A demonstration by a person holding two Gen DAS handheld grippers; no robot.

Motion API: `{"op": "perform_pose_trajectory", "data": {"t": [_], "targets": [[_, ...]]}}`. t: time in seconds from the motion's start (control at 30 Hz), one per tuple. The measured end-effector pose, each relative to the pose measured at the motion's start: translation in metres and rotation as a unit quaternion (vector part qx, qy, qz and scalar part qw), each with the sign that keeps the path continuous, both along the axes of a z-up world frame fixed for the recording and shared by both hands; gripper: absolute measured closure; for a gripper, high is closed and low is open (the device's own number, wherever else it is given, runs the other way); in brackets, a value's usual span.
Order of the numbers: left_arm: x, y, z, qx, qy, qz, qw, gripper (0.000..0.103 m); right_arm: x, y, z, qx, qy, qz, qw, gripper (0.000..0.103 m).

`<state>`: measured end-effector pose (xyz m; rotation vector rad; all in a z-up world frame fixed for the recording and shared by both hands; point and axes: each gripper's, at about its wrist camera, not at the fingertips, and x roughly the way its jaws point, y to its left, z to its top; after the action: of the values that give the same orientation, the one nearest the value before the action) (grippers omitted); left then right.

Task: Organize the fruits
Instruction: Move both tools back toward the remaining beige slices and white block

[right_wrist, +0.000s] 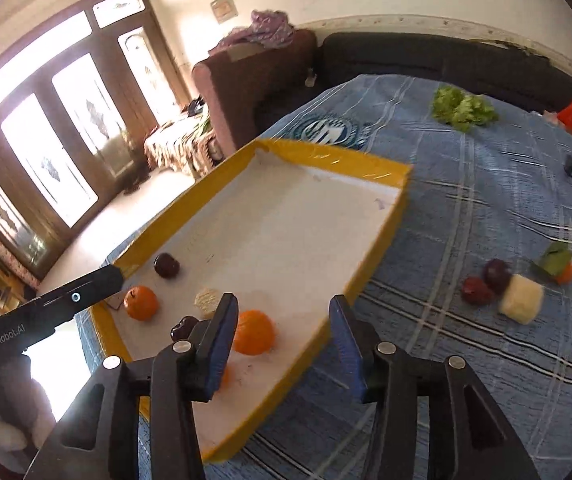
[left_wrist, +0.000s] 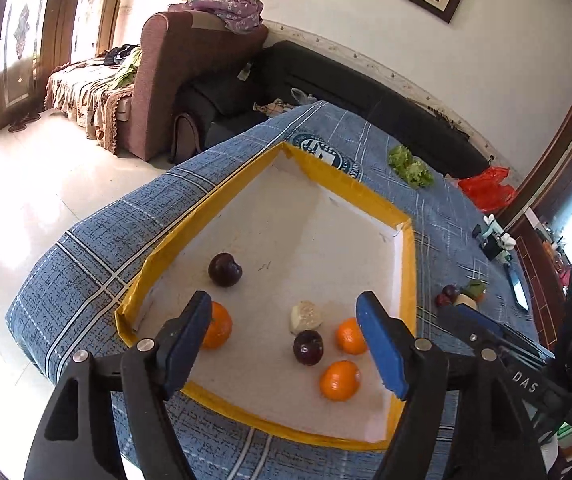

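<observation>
A white tray with a yellow rim (left_wrist: pixel 349 186) (right_wrist: pixel 341 162) lies on the blue checked cloth. In it are three oranges (left_wrist: pixel 338 380) (left_wrist: pixel 350 336) (left_wrist: pixel 216 325), two dark plums (left_wrist: pixel 225 269) (left_wrist: pixel 307 347) and a pale cut piece (left_wrist: pixel 305 316). My left gripper (left_wrist: pixel 286 344) hangs open over the tray's near end, its fingers clear of the fruit. My right gripper (right_wrist: pixel 282 350) is open above the tray's near right corner; an orange (right_wrist: pixel 254 332) lies beyond its left finger, untouched. More fruit lies on the cloth to the right: plums (right_wrist: pixel 485 280), a pale chunk (right_wrist: pixel 521 304), a leafy orange (right_wrist: pixel 557 266).
Green lettuce (right_wrist: pixel 461 110) and a red bag (left_wrist: pixel 485 188) lie at the table's far side. A small device (left_wrist: pixel 493 240) stands near the right edge. Sofas stand behind the table, and the floor drops away on the left.
</observation>
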<state>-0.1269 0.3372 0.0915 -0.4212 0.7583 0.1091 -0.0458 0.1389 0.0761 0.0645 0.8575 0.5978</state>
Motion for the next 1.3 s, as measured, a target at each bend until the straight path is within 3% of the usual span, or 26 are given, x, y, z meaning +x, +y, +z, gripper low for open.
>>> {"op": "perform_pose_trajectory", "data": {"t": [0.23,0.37,0.57,0.7,0.83,0.97,1.07,1.17,1.3], "targets": [[-0.010,-0.027,0.018,-0.003,-0.008,-0.022,0.9997,0.029,-0.012,-0.067,0.012,0.033,-0.003,-0.067,0.997,0.049],[-0.019,-0.044,0.035,-0.026,-0.021,-0.045,0.9984,0.029,-0.023,-0.118,0.022,0.045,-0.005,-0.113,0.993,0.049],[-0.038,-0.089,0.073,-0.053,-0.059,-0.120,0.9897,0.029,-0.046,-0.196,0.062,0.059,-0.051,-0.191,0.979,0.049],[-0.052,-0.117,0.106,-0.032,-0.091,-0.151,0.9839,0.026,-0.065,-0.245,0.098,0.094,-0.075,-0.229,0.966,0.041],[-0.058,-0.135,0.137,-0.003,-0.117,-0.168,0.9788,0.024,-0.075,-0.282,0.136,0.116,-0.102,-0.256,0.954,0.041],[-0.061,-0.148,0.152,0.025,-0.143,-0.163,0.9759,0.009,-0.079,-0.299,0.163,0.104,-0.139,-0.269,0.947,0.025],[-0.052,-0.158,0.139,0.029,-0.127,-0.165,0.9776,0.008,-0.072,-0.299,0.148,0.106,-0.126,-0.262,0.951,0.022],[-0.031,-0.167,0.108,0.021,-0.078,-0.167,0.9827,0.008,-0.051,-0.297,0.105,0.100,-0.078,-0.254,0.959,0.022],[-0.013,-0.171,0.082,0.019,-0.046,-0.160,0.9858,0.008,-0.021,-0.287,0.043,0.066,-0.020,-0.246,0.967,0.022]]}}
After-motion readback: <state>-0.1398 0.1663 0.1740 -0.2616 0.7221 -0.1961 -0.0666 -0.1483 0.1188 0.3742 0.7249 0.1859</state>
